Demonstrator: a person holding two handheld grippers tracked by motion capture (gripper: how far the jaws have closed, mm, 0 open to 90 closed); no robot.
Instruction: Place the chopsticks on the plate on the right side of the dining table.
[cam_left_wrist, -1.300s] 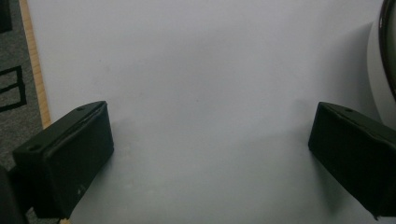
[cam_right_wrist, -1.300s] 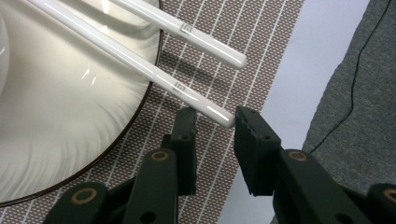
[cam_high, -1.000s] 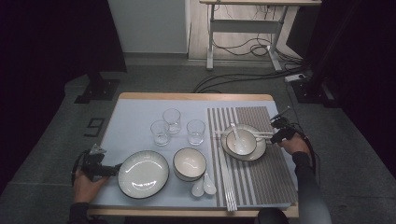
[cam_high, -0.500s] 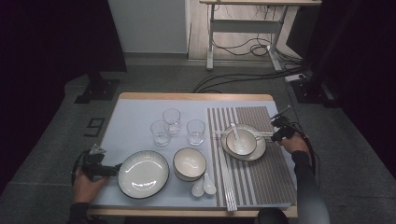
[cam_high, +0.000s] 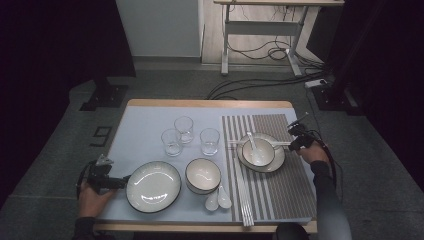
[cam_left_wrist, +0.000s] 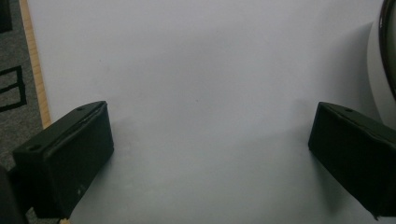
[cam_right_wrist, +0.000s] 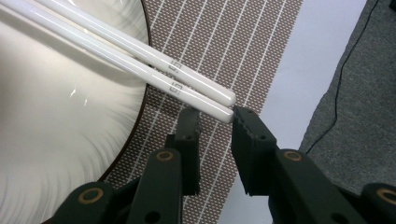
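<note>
Dark curtains and grey carpet surrounded a wooden table (cam_high: 210, 103) under a pale blue cloth (cam_high: 145, 125); a striped placemat (cam_high: 295, 195) covered its right part, presumably marking one place setting; on that mat sat a plate (cam_high: 276, 162) with a small bowl (cam_high: 260, 152) and a spoon (cam_high: 251, 140) in it, and a pair of white chopsticks (cam_high: 240, 144) lay across the plate's rim, ends toward the person's right; on the cloth stood a large dark-rimmed plate (cam_high: 153, 186), a deeper bowl (cam_high: 203, 175), three glasses (cam_high: 184, 129) grouped behind them, two white spoons (cam_high: 218, 199) and a long spare pair of chopsticks (cam_high: 244, 200) along the mat's edge (stock, it seemed, for a second setting); the right gripper (cam_right_wrist: 217, 119) sat at the thick ends of the white chopsticks (cam_right_wrist: 187, 86), its jaws drawn narrow with a little gap between them; the nearer stick's tip touched the right-hand jaw, yet nothing lay pinched between the pads, so I judged it to be nudging or squaring the pair on the rim rather than carrying it; the left gripper (cam_left_wrist: 205, 154) rested low over bare cloth with its jaws spread wide and nothing between them, just beside the large plate's edge (cam_left_wrist: 390, 46), probably waiting to take that plate.
</note>
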